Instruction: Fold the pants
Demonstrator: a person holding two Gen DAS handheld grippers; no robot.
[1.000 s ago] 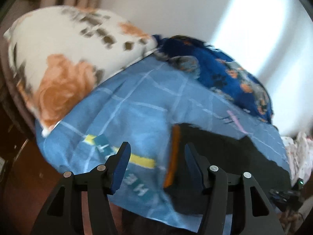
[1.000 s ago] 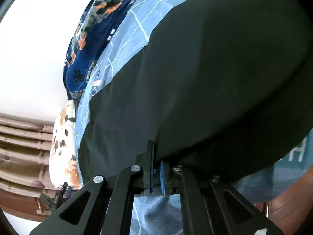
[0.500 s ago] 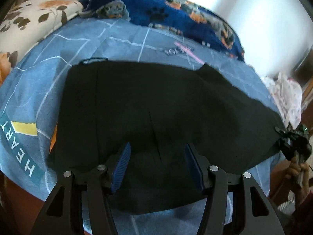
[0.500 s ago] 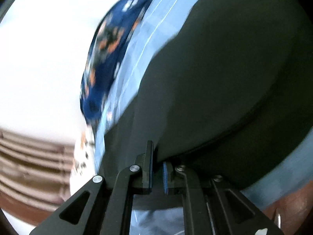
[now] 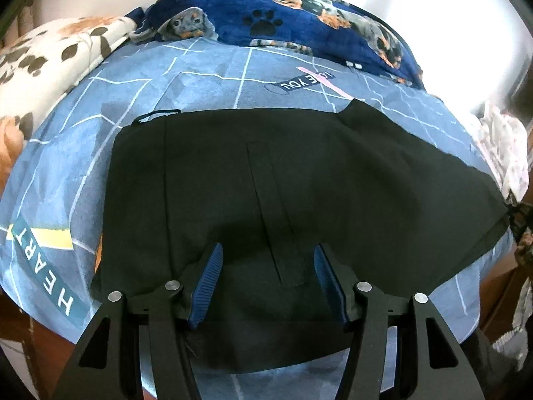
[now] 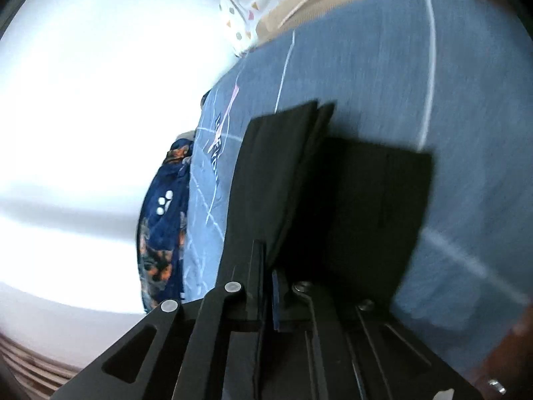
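- Left wrist view: the left gripper (image 5: 266, 280) sits at the lower centre of the frame with its blue pads (image 5: 207, 285) spread wide, holding nothing, above the near edge of the pants (image 5: 299, 180).
- The pants are black and lie flat across the middle of the frame on a blue bedsheet (image 5: 213, 76).
- A dark blue blanket (image 5: 299, 23) with paw prints lies at the top; a floral pillow (image 5: 50, 56) lies at the upper left.
- Right wrist view: the right gripper (image 6: 268, 286), at the lower centre, is closed on an edge of the pants (image 6: 333, 200), which rises from the jaws in stacked layers.
- The bedsheet (image 6: 399, 66) fills the upper right.
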